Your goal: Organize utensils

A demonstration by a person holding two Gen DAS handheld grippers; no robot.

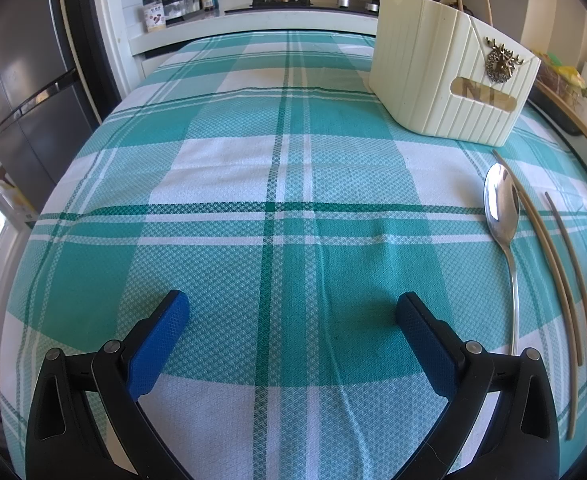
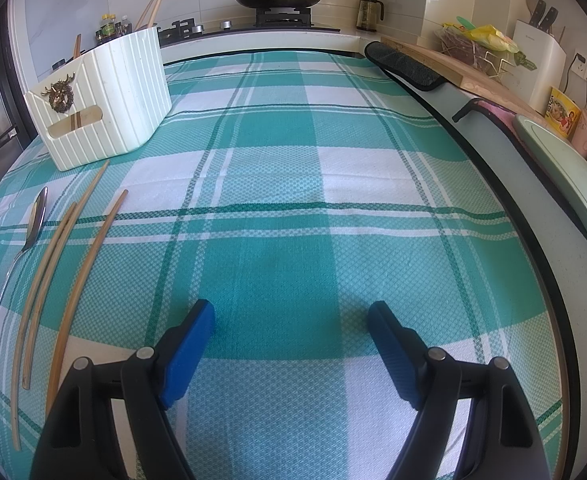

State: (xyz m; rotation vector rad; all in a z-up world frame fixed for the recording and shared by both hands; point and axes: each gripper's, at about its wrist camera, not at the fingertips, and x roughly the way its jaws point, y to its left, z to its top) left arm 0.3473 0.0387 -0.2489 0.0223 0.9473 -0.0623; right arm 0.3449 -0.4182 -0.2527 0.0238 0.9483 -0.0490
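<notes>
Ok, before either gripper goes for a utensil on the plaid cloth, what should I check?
1. Left gripper open, empty: ok.
2. Right gripper open, empty: ok.
3. Shiny metal spoon lies free on the cloth, beside the chopsticks: ok.
4. Three tan wooden chopsticks flat, unobstructed: ok.
5. Cream ribbed plastic holder upright, top open: ok.
6. Room left inside the holder: cannot tell.

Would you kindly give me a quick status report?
Left gripper and right gripper open, empty. Spoon and chopsticks on the cloth, short of the holder. Nothing blocking.
</notes>
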